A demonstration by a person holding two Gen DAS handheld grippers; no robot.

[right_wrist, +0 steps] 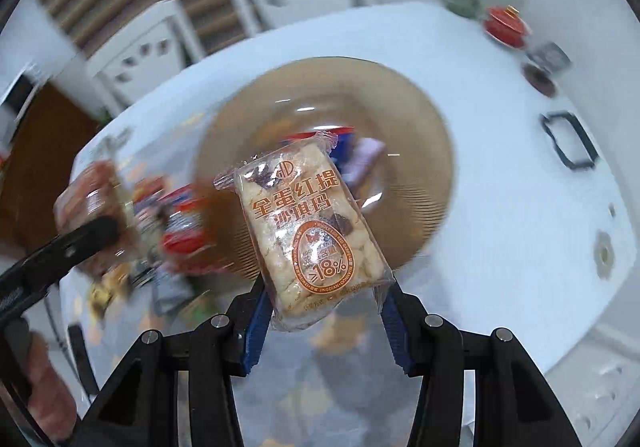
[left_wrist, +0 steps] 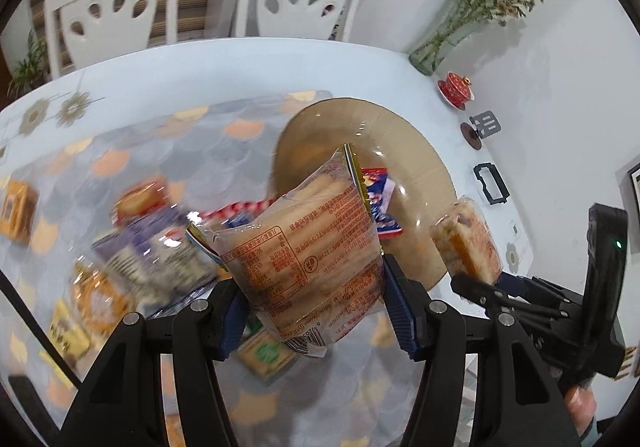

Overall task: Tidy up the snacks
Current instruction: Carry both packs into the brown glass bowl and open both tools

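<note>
The cracker pack (left_wrist: 308,247) is hanging clamped in the left gripper (left_wrist: 316,311), and the rice cake bar (right_wrist: 312,223) in the right gripper (right_wrist: 324,323), both above the brown plate (right_wrist: 424,119). This looks like the carrying step for 2 snacks; next, each likely needs lowering onto the plate beside the packets (left_wrist: 380,207) there, then letting go.

The left gripper (left_wrist: 316,299) clamps a clear packet of long pale biscuits (left_wrist: 308,243) with orange print between its blue pads (left_wrist: 400,311), held up above the table (left_wrist: 208,63). Behind the packet sits a round amber glass plate (left_wrist: 416,167) with a red and blue wrapper (left_wrist: 380,203) lying in it. To the right, the right gripper (left_wrist: 480,287) grips a packet of puffed rice cake (left_wrist: 466,239), just beside the plate's edge. Loose snacks (left_wrist: 152,247), blurred, are scattered over the patterned mat (left_wrist: 132,143) on the left. Two white chairs (left_wrist: 120,11) stand beyond the table, and a vase of dried flowers (left_wrist: 460,23) and a red lidded cup (left_wrist: 456,87) stand near the wall.
</note>
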